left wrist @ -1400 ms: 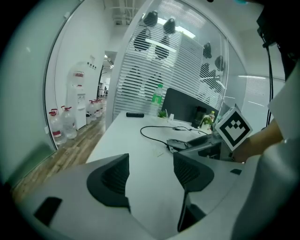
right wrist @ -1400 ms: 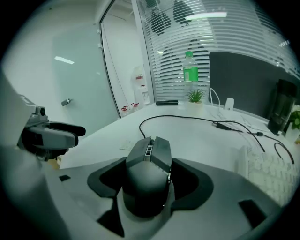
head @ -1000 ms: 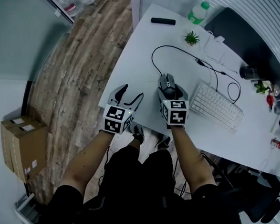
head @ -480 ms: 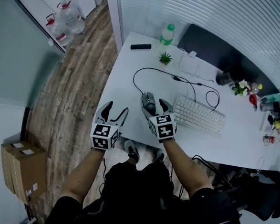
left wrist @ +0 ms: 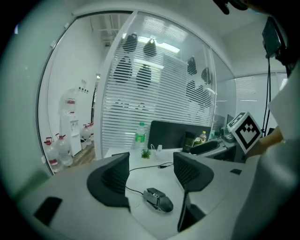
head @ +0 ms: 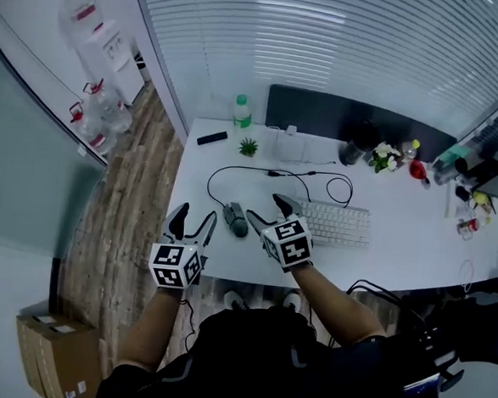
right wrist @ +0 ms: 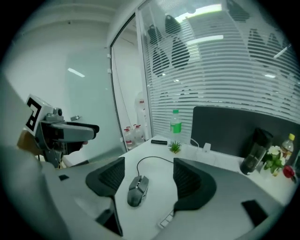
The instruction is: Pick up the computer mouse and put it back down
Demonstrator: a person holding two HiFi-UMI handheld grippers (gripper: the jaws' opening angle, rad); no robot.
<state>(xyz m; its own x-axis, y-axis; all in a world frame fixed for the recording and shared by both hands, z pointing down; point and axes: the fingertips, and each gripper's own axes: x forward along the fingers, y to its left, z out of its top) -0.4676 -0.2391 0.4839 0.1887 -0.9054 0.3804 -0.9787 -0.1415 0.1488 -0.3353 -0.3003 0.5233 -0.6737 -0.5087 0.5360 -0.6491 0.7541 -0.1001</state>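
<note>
Right gripper (head: 265,210) has the mouse (head: 236,219) at its nine o'clock and the keyboard (head: 337,223) at three. Its jaws are wide, just closing slightly, and empty. Left gripper (head: 194,217) is open and empty.

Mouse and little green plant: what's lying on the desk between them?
Only the black cable of the mouse, looping across bare white desk short of the plant; the right gripper view shows it.
</note>
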